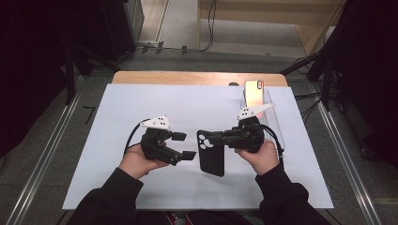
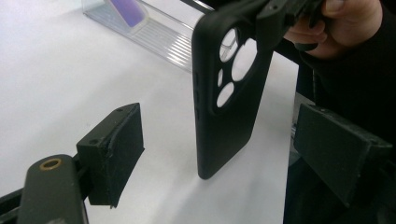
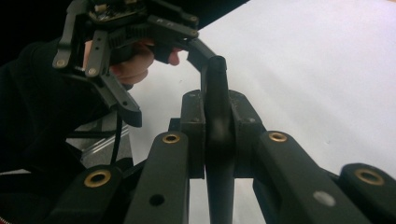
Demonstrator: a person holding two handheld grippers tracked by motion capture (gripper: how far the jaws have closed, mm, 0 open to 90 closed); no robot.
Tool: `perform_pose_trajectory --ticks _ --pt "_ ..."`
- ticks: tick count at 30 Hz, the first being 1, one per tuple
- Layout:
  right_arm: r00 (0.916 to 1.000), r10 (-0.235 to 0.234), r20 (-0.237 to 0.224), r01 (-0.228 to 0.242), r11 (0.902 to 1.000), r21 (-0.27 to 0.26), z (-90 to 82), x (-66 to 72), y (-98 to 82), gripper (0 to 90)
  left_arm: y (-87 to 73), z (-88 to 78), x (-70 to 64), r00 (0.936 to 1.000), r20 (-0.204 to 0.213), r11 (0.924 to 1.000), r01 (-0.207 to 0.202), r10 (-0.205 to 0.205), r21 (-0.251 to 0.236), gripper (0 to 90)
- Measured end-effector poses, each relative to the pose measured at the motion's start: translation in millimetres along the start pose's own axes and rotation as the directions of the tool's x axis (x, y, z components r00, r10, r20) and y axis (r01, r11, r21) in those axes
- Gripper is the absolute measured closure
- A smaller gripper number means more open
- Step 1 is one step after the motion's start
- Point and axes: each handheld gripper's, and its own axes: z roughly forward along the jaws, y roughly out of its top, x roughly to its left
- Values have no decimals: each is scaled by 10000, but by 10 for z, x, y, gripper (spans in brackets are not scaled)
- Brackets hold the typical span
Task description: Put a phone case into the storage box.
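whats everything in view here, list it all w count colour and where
phone case: 1, black, mid table, clamped by its upper edge in the right gripper, hanging down
phone: 1, gold-pink back, upright in the stand at the table's far right
stand: 1, clear plastic, far right of the table
table cover: 1, white, over a wooden tabletop
left gripper: 1, black, left of the case, jaws open, nothing between them
right gripper: 1, black, shut on the case
hands: 2, dark sleeves, near edge

A phone case [image 1: 212, 153] is hanging over the table [image 1: 117, 122], between the left gripper [image 1: 184, 145] and right gripper [image 1: 210, 138]; a phone [image 1: 254, 93] is standing behind.
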Motion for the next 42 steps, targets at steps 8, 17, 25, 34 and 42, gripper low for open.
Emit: perform_pose_trajectory --ticks 8,17,25,34,42 --pt "9976 -357 -598 363 9993 93 25 -4 -2 769 63 7 38 9983 498 9995 -293 285 141 212" --pt "9935 -518 -1014 536 9984 156 62 -8 -4 769 111 15 63 9952 850 9988 -487 476 109 288" --pt "9890 -727 -1285 769 9966 284 107 17 2 769 125 7 58 9912 1236 9989 -472 465 29 438" --pt "9833 -872 -1598 935 9951 326 141 44 14 769 114 15 50 9885 1429 9984 -529 498 176 583" --pt "9808 -727 -1812 791 9964 288 159 1 4 769 131 2 34 9864 1611 9985 -388 323 376 708"
